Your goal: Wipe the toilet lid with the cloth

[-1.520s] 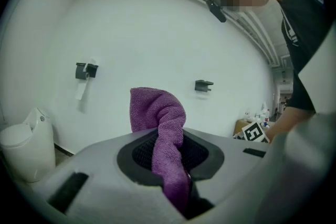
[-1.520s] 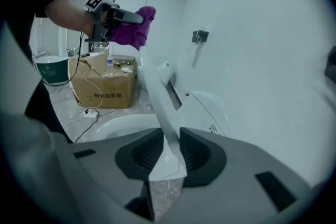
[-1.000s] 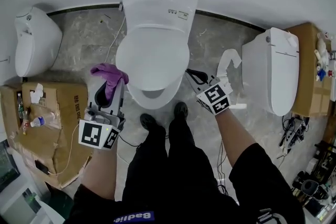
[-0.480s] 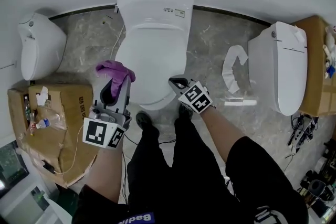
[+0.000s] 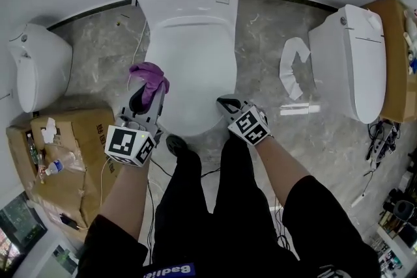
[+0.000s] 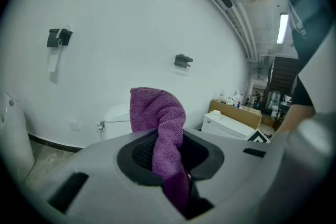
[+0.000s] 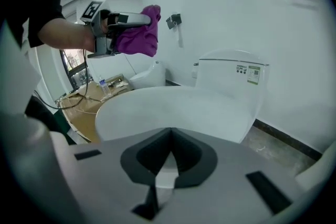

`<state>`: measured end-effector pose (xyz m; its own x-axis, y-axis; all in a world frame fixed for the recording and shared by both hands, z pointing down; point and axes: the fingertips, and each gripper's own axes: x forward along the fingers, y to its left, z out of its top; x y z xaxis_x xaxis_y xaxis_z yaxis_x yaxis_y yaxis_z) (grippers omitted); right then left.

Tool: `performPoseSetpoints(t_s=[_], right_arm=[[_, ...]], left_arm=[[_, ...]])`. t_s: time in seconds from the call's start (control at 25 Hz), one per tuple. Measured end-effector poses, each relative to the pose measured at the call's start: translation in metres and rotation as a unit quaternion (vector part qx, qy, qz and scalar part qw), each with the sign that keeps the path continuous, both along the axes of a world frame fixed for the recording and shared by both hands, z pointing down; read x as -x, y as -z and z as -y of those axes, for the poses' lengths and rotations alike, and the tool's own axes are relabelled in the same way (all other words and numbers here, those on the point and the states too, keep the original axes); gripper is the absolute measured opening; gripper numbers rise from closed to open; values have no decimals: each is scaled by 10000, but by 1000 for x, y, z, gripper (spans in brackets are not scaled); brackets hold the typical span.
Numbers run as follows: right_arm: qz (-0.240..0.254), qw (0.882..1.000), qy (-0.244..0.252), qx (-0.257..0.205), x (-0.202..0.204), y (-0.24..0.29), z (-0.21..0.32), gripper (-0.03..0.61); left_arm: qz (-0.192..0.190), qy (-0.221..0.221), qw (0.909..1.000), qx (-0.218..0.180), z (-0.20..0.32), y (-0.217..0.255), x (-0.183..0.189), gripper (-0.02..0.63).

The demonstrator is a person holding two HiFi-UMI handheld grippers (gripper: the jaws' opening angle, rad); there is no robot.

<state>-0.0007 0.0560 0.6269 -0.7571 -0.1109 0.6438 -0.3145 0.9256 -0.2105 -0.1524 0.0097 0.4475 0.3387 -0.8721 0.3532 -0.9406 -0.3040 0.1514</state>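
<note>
The white toilet's lid [image 5: 189,68] is down, in the middle of the head view. A purple cloth [image 5: 148,73] bunches up out of my left gripper [image 5: 148,91], which is shut on it just left of the lid's front part. In the left gripper view the cloth [image 6: 157,113] hangs between the jaws of the left gripper [image 6: 170,147]. My right gripper [image 5: 225,101] sits at the lid's front right edge. Its jaws meet at the tips in the right gripper view [image 7: 169,136], with the lid [image 7: 173,107] stretching away beyond and the cloth [image 7: 137,36] held up at the left.
A torn cardboard box [image 5: 65,153] with a plastic bottle [image 5: 52,168] stands at the left. A second toilet [image 5: 36,68] sits far left, a third [image 5: 348,62] at the right. A loose white seat piece [image 5: 293,68] lies on the floor. The person's shoe [image 5: 176,143] is under the bowl.
My right gripper has swung left from over the floor to the lid's front edge. The left gripper with the cloth has edged closer to the lid.
</note>
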Motion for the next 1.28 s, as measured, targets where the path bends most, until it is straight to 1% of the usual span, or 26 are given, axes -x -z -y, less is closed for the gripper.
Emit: performPoseSetpoints(t_s=[0.16,0.28,0.4,0.56,0.64,0.72,0.84,0.96,1.08,1.16,1.28], right_arm=[[-273,9996,0,-80,-3,-15,-8,28],[-391,9992,83,-22,-5,-30,-14,28],[-486,9985,250,78,-5,-42,-20,28],[-300,9988,370,118,-5,-34,-19,28],[-147,9992,363,43,-5,-18,-12,29],[53,9995,326,-27,-4,6,-5,29],[393,9984,371,-164,0,46,4,29],[660,9964,422,-318,2,74,14,29],[827,9950,433,-350,0,95,25,29],[887,9948,393,-306,-7,103,29,29],[937,9949,257,-263,-24,103,35,29]], left_arm=[[115,-121,9995,281,13,-35,14,83],[244,-165,9985,463,32,-63,23,83],[319,-114,9975,618,54,-91,32,83],[473,-15,9953,841,81,-127,44,83],[618,6,9929,1013,94,-147,51,83],[762,58,9888,1286,107,-170,60,83],[1029,190,9775,1834,120,-210,79,83],[1347,245,9632,2313,129,-240,93,83],[1886,28,9430,2743,134,-263,97,83],[2177,-116,9309,2931,140,-273,96,83],[2398,-271,9198,3094,151,-284,85,83]])
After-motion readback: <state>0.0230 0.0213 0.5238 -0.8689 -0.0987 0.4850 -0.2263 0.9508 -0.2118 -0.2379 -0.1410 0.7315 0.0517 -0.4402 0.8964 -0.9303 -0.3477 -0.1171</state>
